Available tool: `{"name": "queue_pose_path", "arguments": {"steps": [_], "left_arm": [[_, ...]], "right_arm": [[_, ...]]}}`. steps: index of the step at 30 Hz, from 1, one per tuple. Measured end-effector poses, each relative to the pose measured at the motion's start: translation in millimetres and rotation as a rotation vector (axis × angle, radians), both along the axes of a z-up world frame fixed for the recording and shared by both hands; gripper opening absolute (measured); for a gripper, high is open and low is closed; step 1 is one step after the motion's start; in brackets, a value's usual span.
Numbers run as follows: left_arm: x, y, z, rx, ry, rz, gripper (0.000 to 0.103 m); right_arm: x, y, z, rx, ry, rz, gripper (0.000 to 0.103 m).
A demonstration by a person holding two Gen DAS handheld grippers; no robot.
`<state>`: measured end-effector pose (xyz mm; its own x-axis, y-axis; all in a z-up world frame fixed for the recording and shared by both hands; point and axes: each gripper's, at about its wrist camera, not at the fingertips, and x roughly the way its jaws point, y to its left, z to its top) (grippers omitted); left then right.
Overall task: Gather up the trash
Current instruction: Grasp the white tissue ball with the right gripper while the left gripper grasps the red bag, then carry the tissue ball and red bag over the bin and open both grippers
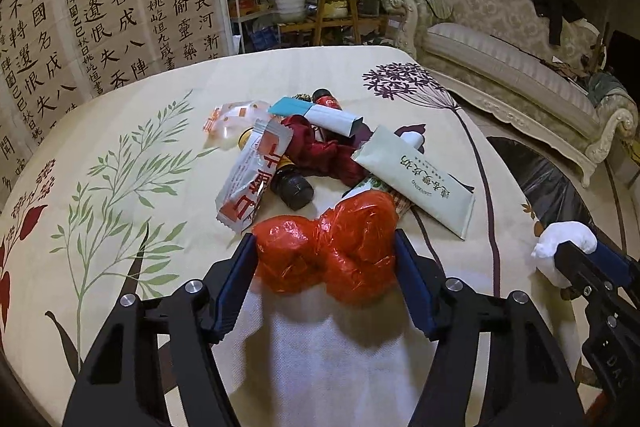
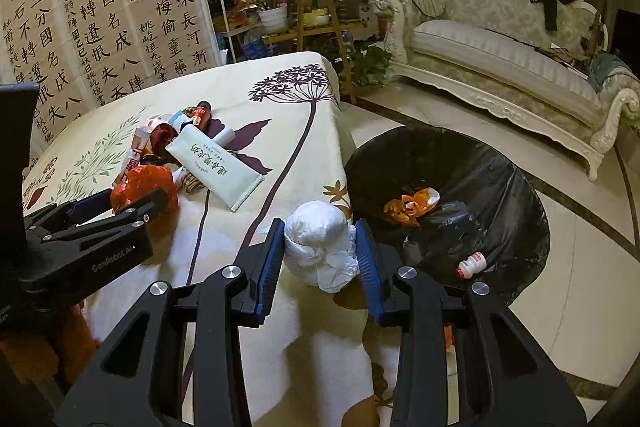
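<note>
We are partway through. The bin (image 2: 516, 163), black-lined, sits on the floor at 3 o'clock of the tabletop (image 2: 256, 115) and already holds an orange wrapper (image 2: 412, 205), a small white bottle (image 2: 472, 264) and some dark plastic, so a few pieces are done. Our right gripper (image 2: 320, 251) is clamped on a white wad (image 2: 318, 239), held at the tabletop's edge just short of the bin rim, not yet dropped. Our left gripper (image 1: 326, 255) has its blue pads against both sides of the red bag (image 1: 332, 247), which lies on the tabletop at 6 o'clock of the pile; we judge the grip just made, bag not lifted. Left to collect: the green sachet (image 1: 416, 179) at 3 o'clock of the pile, the orange-white wrapper (image 1: 256, 175) at 9 o'clock, a clear wrapper (image 1: 232, 123) behind it, the blue-white packet (image 1: 316, 117) at 12 o'clock, dark bottles (image 1: 292, 183) and a maroon crumple (image 1: 316, 147) in the middle. We reckon under half is done; more lies on the tabletop than in the bin.
</note>
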<state>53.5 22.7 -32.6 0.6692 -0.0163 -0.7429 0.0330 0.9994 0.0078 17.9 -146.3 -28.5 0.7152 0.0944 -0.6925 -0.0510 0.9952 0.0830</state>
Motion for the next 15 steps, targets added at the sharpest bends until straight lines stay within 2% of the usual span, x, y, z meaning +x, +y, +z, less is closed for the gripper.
{"name": "queue_pose_path", "arguments": {"steps": [15], "left_arm": [[-25,-2,29,-0.052,-0.085,-0.024,0.065]], "right_arm": [[-2,-9,10,-0.011,-0.037,-0.026,0.034]]}}
